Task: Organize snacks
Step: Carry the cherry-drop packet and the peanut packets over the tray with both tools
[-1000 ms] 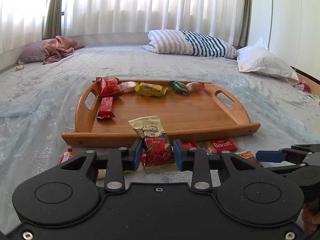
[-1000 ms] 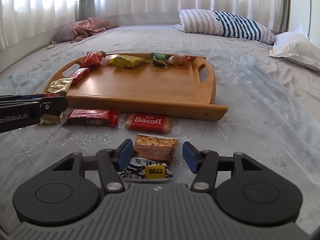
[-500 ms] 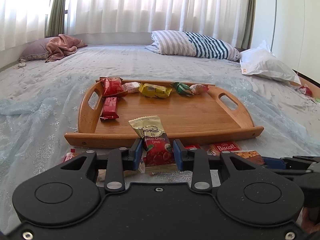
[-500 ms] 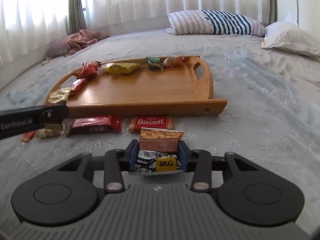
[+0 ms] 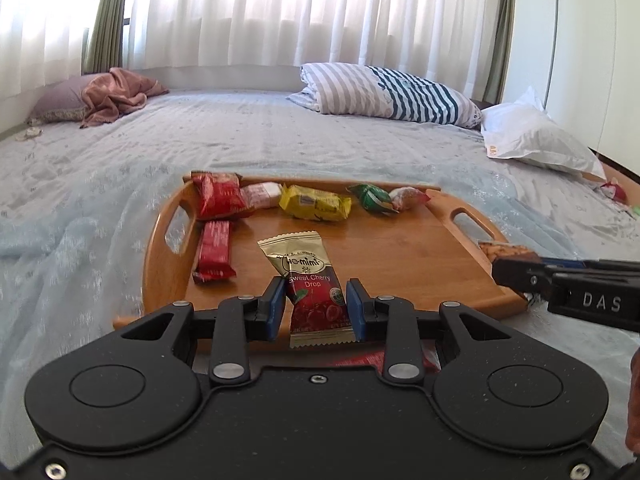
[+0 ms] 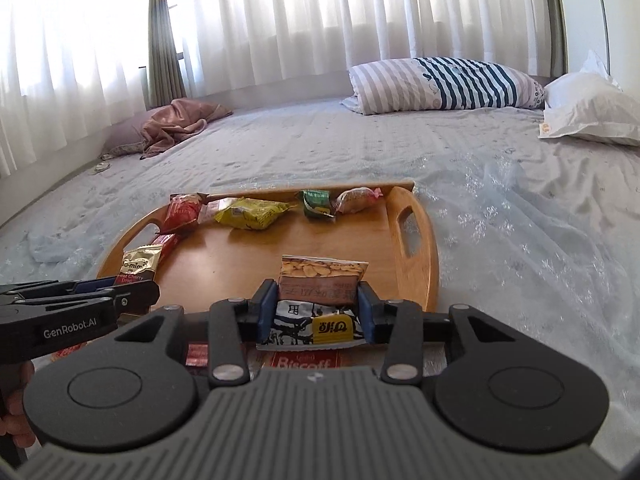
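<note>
The bed (image 5: 280, 136) lay under a pale sheet, and on it sat my wooden tray (image 5: 400, 256) with a row along its far edge: a red pack (image 5: 218, 198), a yellow pack (image 5: 314, 202), a green sweet (image 5: 372, 198) and a pink-ended one (image 5: 408, 198), plus a red bar (image 5: 214, 250) near the left handle. My left gripper (image 5: 316, 306) was clamped on a cherry-drop sachet (image 5: 310, 284) held over the tray's near part, jaws pressed to its sides. My right gripper (image 6: 318, 312) was likewise closed tight on a cracker packet (image 6: 320, 280) above the near rim, with a Biscoff (image 6: 304, 361) on the sheet just beneath.
</note>
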A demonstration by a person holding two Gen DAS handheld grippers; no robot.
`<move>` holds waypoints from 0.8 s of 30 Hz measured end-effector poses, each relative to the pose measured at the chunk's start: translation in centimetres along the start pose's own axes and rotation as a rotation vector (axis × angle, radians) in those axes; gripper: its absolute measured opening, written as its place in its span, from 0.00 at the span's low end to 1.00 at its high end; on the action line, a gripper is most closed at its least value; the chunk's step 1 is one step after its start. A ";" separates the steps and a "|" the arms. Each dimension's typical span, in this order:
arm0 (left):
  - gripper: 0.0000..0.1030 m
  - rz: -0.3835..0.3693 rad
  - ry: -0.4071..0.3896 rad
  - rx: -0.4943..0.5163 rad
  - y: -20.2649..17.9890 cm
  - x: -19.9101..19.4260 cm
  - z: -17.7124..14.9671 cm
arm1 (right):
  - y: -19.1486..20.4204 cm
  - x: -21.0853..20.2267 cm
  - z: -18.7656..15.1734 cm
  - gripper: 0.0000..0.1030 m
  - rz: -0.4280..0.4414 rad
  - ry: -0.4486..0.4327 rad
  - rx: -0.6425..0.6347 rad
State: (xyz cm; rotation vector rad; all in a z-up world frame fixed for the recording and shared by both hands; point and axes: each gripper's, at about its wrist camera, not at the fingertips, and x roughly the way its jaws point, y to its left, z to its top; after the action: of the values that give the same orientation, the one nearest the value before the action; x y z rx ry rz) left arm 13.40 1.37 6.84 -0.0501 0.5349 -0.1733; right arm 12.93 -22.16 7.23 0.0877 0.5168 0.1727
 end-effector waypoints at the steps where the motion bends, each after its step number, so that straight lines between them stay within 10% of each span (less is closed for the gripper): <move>1: 0.30 0.000 -0.003 0.002 0.1 0.4 0.4 | 0.0 0.5 0.4 0.44 0.004 -0.001 0.001; 24: 0.30 -0.011 0.132 0.062 1.8 10.6 3.8 | -0.1 8.2 2.5 0.45 0.113 0.094 0.032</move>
State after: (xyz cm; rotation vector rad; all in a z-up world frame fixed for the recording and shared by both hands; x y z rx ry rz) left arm 24.54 1.31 4.58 0.0189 0.6610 -0.2048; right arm 21.17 -20.80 5.40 0.1406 0.6088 0.2803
